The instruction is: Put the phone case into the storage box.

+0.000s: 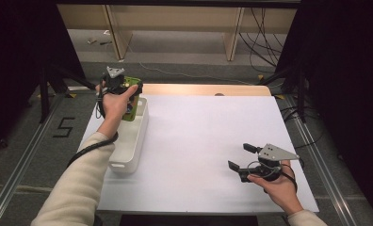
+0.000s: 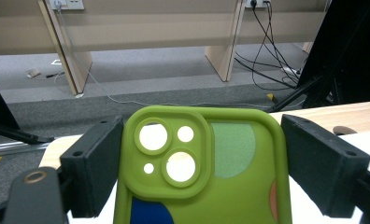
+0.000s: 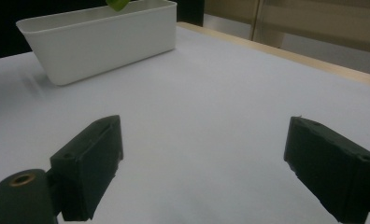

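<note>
- The left tongs (image 1: pixel 126 92) are clamping a lime-green silicone phone case (image 2: pixel 202 172) with round camera cut-outs and blue, orange and pale-green patches, both black jaws pressing on its long sides.
- The case is hanging over the far end of a long white plastic bin (image 1: pixel 133 141), which is standing along the left edge of the white-covered table (image 1: pixel 198 141), near the far left corner.
- In the high view the case is looking tilted, its lower part dipping toward the bin's inside; whether it is touching the rim I cannot tell.
- The right tongs (image 1: pixel 240 157) are resting released near the front right corner, jaws spread wide with only bare table between them.
- Risk, as I am judging it: the soft case is flexing under a side grip, so it may be slipping or twisting out before it is placed.
- Letting go while it is tilted over the rim could be sending it onto the table or off the left edge to the floor.
- Lowering it crooked could be snagging a corner on the bin wall and nudging the light bin.
</note>
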`<move>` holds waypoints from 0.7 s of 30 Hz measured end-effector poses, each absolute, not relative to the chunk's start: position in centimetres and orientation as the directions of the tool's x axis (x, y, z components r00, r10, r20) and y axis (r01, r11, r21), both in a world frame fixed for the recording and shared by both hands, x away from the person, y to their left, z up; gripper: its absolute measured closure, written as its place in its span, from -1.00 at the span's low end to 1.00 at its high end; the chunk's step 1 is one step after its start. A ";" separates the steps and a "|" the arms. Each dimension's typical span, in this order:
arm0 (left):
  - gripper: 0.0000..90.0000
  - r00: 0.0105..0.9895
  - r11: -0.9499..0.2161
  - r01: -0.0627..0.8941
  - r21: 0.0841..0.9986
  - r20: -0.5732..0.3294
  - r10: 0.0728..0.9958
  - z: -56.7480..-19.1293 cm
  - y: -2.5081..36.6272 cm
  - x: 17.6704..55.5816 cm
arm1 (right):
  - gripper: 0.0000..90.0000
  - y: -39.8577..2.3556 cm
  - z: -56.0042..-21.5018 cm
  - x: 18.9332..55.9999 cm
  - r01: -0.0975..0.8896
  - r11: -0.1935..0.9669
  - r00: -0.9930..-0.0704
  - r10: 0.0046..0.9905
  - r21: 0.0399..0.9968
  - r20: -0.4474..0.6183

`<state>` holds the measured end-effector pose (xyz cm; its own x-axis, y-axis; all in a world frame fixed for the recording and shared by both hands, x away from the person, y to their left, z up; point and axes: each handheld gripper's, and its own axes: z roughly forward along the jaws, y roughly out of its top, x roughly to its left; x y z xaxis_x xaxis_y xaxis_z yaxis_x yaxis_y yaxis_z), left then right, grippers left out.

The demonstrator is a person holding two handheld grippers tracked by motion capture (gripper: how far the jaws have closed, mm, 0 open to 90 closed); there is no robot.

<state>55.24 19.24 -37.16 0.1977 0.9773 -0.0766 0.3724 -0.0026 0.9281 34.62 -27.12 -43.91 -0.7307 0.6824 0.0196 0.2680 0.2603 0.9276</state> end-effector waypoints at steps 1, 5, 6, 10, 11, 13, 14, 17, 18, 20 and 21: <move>-0.64 0.198 0.000 0.372 0.928 -0.079 0.977 -37.2 19.2 55.3 | -0.72 -27.1 -43.9 34.6 0.268 0.260 -0.731 0.682 0.928 0.020; -0.64 0.198 0.004 0.372 0.928 -0.084 0.977 -37.2 19.3 55.3 | -0.72 -27.1 -43.9 34.6 0.267 0.260 -0.731 0.682 0.928 0.020; -0.64 0.197 0.005 0.373 0.928 -0.085 0.977 -37.2 19.3 55.3 | -0.72 -27.1 -43.9 34.6 0.267 0.260 -0.731 0.682 0.928 0.020; -0.64 0.198 0.003 0.373 0.928 -0.083 0.977 -37.2 19.3 55.4 | -0.72 -27.1 -43.9 34.6 0.267 0.259 -0.731 0.682 0.928 0.020; -0.64 0.199 0.001 0.373 0.928 -0.081 0.977 -37.2 19.3 55.4 | -0.72 -27.1 -43.9 34.6 0.267 0.259 -0.730 0.683 0.928 0.020; -0.64 0.199 0.001 0.373 0.928 -0.081 0.977 -37.2 19.2 55.5 | -0.72 -27.2 -43.9 34.6 0.268 0.260 -0.730 0.683 0.928 0.019; -0.64 0.199 0.001 0.373 0.928 -0.081 0.977 -37.2 19.2 55.5 | -0.72 -27.2 -43.9 34.6 0.268 0.260 -0.730 0.683 0.928 0.019; -0.64 0.200 -0.001 0.374 0.927 -0.080 0.977 -37.2 19.3 55.5 | -0.72 -27.2 -43.9 34.6 0.268 0.261 -0.730 0.683 0.928 0.019; -0.64 0.200 -0.001 0.374 0.927 -0.080 0.977 -37.2 19.3 55.5 | -0.72 -27.1 -43.9 34.6 0.267 0.259 -0.730 0.683 0.928 0.019; -0.64 0.200 0.000 0.375 0.927 -0.081 0.977 -37.2 19.3 55.6 | -0.72 -27.1 -43.9 34.6 0.266 0.259 -0.730 0.683 0.928 0.019; -0.64 0.200 0.000 0.375 0.927 -0.080 0.977 -37.2 19.3 55.6 | -0.72 -27.1 -43.9 34.6 0.267 0.258 -0.730 0.683 0.928 0.020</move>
